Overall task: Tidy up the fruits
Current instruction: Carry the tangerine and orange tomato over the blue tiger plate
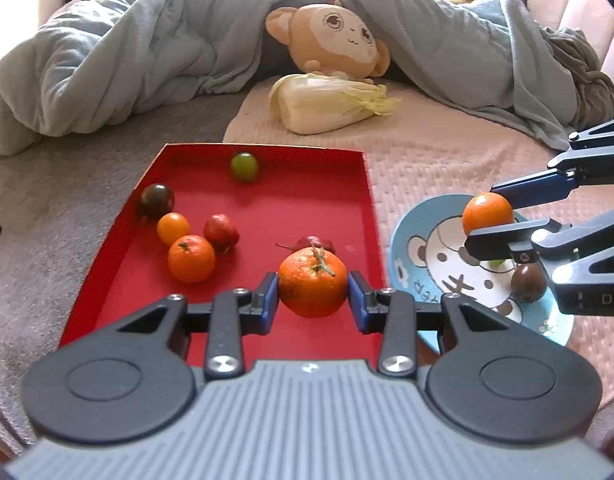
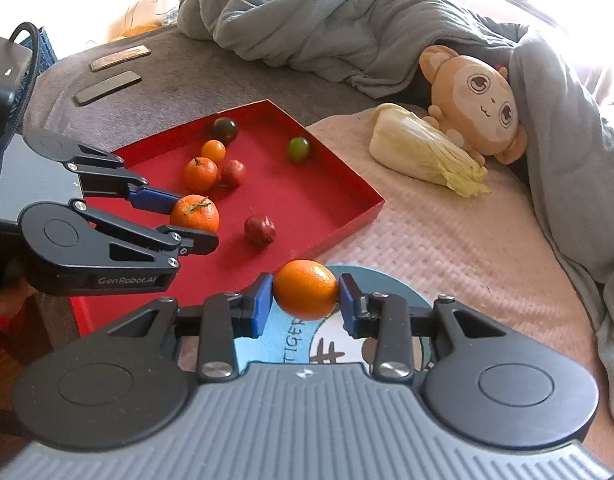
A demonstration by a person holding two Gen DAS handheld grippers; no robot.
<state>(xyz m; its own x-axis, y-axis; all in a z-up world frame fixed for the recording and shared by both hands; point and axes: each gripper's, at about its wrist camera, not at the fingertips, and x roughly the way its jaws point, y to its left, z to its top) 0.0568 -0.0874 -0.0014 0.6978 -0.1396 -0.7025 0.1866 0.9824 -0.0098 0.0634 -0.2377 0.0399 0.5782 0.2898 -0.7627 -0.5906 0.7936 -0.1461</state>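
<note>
The left gripper [image 1: 313, 294] pinches a stemmed mandarin [image 1: 313, 282] between its blue fingers [image 1: 267, 300], above the near right part of the red tray [image 1: 119, 236]. The right gripper [image 2: 305, 300] pinches a smooth orange [image 2: 305, 290] the same way, over the near left edge of the blue cartoon plate [image 1: 403, 252], which lies just right of the tray on the pink bed cover [image 1: 427, 160].

In the tray lie a smaller mandarin [image 1: 191, 258], a small yellow-orange fruit [image 1: 173, 228], two small red fruits [image 1: 221, 233], one half hidden behind the held mandarin, a dark round fruit [image 1: 156, 201] at the far left wall, and a green one [image 1: 245, 166] at the far wall.

On the plate a brown round fruit [image 1: 528, 282] is partly covered by the right gripper, and something green under its fingers is too hidden to name. The plate's near part is cut off by the gripper bodies.

Farther away lie a napa cabbage [image 1: 327, 102] and a plush monkey [image 1: 331, 40], half under a grey blanket [image 1: 127, 60].
</note>
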